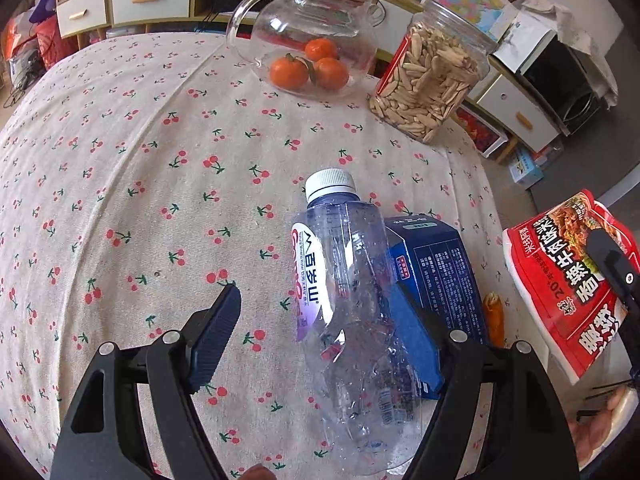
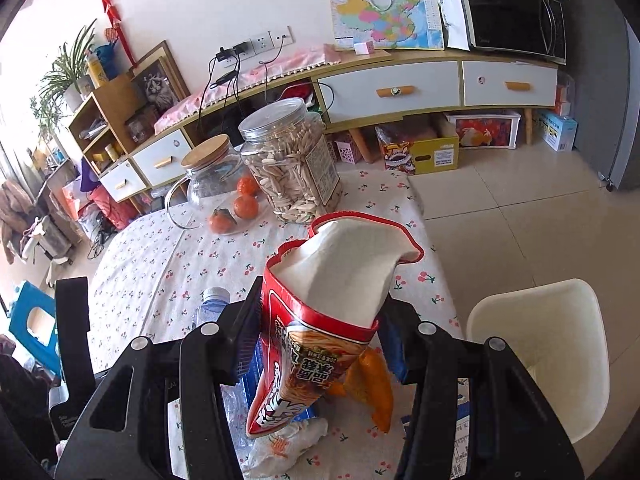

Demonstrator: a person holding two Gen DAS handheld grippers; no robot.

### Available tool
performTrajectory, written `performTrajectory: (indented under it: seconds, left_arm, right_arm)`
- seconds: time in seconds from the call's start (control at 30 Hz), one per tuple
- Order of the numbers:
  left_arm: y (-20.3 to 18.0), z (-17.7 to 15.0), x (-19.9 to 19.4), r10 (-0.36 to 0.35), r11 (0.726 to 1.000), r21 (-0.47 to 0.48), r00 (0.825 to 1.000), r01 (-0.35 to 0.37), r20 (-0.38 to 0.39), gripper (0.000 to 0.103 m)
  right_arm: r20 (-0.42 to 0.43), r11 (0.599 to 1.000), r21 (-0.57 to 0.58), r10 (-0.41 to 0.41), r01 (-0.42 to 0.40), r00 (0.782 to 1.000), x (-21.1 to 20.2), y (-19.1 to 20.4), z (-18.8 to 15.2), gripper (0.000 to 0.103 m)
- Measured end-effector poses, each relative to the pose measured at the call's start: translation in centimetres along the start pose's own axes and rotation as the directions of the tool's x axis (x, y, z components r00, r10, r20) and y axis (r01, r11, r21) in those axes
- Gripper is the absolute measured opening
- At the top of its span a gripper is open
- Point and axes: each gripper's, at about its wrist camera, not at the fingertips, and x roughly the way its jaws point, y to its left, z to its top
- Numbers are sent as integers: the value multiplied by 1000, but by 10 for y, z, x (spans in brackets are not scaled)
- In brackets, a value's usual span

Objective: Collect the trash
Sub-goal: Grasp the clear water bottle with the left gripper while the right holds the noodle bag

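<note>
On the cherry-print tablecloth (image 1: 132,168), near the front edge, an empty water bottle (image 1: 352,320) lies between the spread jaws of the left gripper (image 1: 320,332), which are released and not pressing on it; its right side rests against a blue carton (image 1: 440,264). A slip could be caused here if the jaws are closed on the crumpled, rounded plastic off-centre, and the carton could be nudged or caught along with it. The left gripper is pointed steeply down over the bottle, with its cap at the far end. The right gripper (image 2: 320,344) is clenched on a red noodle cup (image 2: 320,320), squashed flat at the sides and held clear of the table, angled down and forward. The thin cup wall could buckle further and slide out of the pads. An orange peel (image 2: 372,388) and a crumpled wrapper (image 2: 280,444) are left on the cloth beneath it; the glass teapot (image 1: 308,40) and seed jar (image 1: 432,80) stand well apart at the far side.
</note>
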Motion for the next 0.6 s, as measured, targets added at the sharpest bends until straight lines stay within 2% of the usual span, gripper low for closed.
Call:
performTrajectory:
  seconds: [0.13,0.2,0.23,0.6]
  left_arm:
    - [-4,-3,9,-25,1000,6,999,25,-29,73]
    - [-6,-3,5,-37,999,9,999,37,-10,54]
    - [-5,-2,3,-40,999,6,999,40,-4,49]
    - [9,5,-28,-15,999,-27,996,17,88,46]
  right_arm:
    - [4,1000,11,7,-7,1000,-4,-6,0,48]
    - [10,1000,11,13,-13,1000,-6,-6,0,48]
    - [13,1000,7,18,-18,1000,-7,-5,0,48]
    - [20,997,-76,23,-22,1000,-14,18,-7,48]
